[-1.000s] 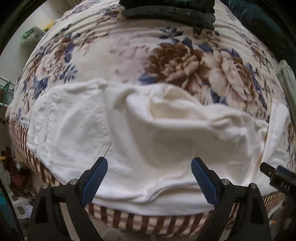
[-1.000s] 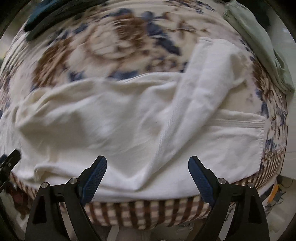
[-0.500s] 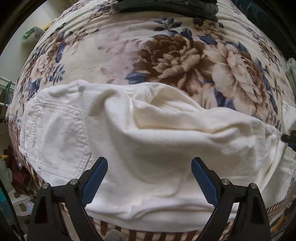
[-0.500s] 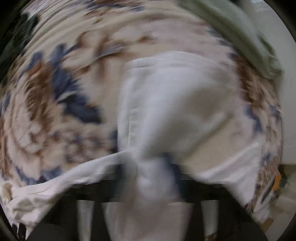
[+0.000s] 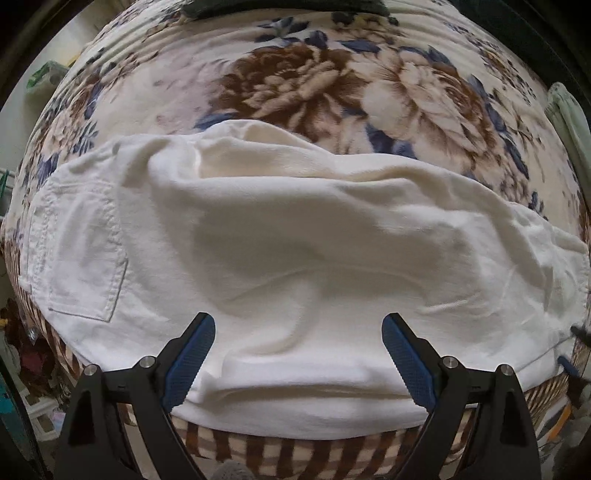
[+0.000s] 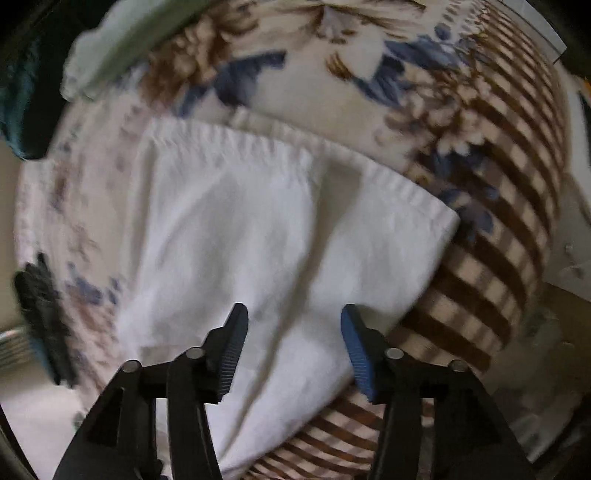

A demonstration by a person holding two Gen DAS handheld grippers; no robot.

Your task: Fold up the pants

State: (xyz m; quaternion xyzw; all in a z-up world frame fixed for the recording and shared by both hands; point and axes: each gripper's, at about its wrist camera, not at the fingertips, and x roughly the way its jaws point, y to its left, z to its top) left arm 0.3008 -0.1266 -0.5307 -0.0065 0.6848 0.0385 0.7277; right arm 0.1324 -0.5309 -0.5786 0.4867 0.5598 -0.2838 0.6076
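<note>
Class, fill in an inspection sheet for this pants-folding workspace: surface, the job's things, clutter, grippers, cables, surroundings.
Surface: floral blanket with a brown striped border, spread over a bed.
Job's things: white pants lie across the near edge, wrinkled, back pocket facing up at the left; leg hems lie flat at the right end.
Clutter: pale green cloth and dark folded clothes on the blanket's far parts.
Grippers: left gripper open over the pants, holding nothing; right gripper open over the leg end, holding nothing.
Cables: nothing seen.
Surroundings: blurred household items on the floor at the left; too unclear to name.
</note>
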